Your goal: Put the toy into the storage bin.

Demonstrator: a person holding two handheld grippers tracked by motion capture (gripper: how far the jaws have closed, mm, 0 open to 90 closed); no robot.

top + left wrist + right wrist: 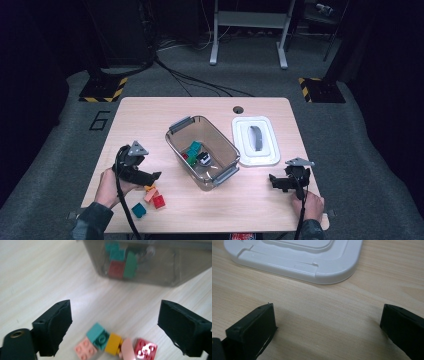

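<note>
Left gripper is hovering with jaws spread wide over loose bricks, judging by eye; next it needs closing on the yellow brick, then carrying it toward the bin at two o'clock.

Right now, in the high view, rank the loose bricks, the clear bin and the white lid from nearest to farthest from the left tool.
1. Loose bricks: just below the left tool, near table edge.
2. Clear bin: table centre, to its right.
3. White lid: beyond the bin, right side.
</note>
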